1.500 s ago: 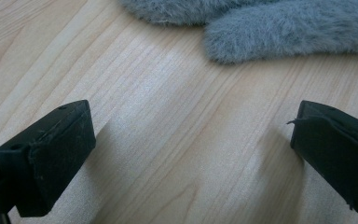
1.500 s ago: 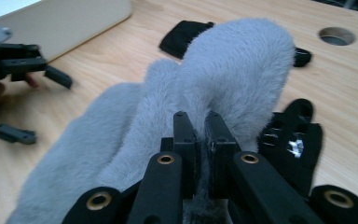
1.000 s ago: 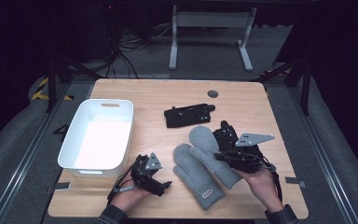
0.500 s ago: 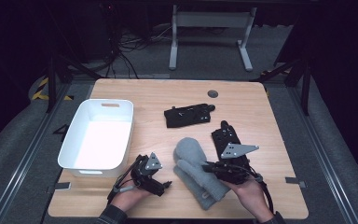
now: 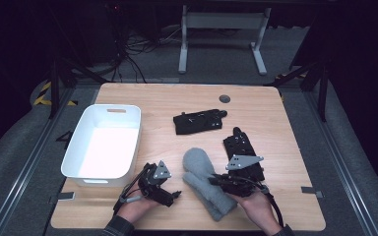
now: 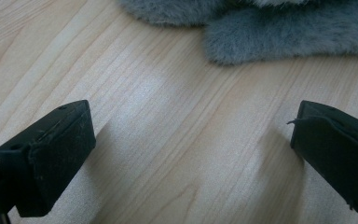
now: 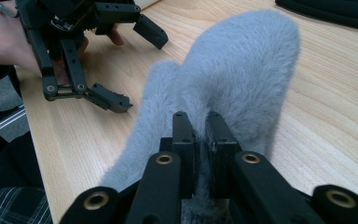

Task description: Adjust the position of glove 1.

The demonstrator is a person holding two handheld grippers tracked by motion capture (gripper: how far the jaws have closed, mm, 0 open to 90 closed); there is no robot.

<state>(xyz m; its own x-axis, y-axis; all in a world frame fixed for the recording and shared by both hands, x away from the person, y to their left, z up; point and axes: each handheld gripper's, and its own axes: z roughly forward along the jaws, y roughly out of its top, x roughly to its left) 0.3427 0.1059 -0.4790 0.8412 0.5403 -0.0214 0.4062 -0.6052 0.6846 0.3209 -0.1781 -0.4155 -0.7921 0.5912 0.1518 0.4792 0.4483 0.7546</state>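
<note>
Two grey fuzzy mittens (image 5: 200, 164) lie at the table's front middle, one partly over the other. My right gripper (image 5: 216, 180) is shut on an edge of the upper mitten (image 7: 242, 70), which humps up in front of its jaws (image 7: 200, 130). Pile sticks out between the closed pads. My left gripper (image 5: 173, 191) rests on the wood just left of the mittens, open, with nothing between its fingers (image 6: 51, 154). The mittens' fuzzy edge (image 6: 284, 32) lies a short way beyond its jaws. The left gripper (image 7: 137, 67) also appears in the right gripper view, held in a hand.
A white bin (image 5: 133, 147) stands at the left. One black glove (image 5: 199, 121) lies behind the mittens. Another black glove (image 5: 241, 145) lies to their right, partly under my right gripper's grey plate. The table's front edge is close to both hands.
My right gripper has moved left and toward the front with the mitten's edge, pulling that mitten over onto the other one. The left gripper has stayed put.
</note>
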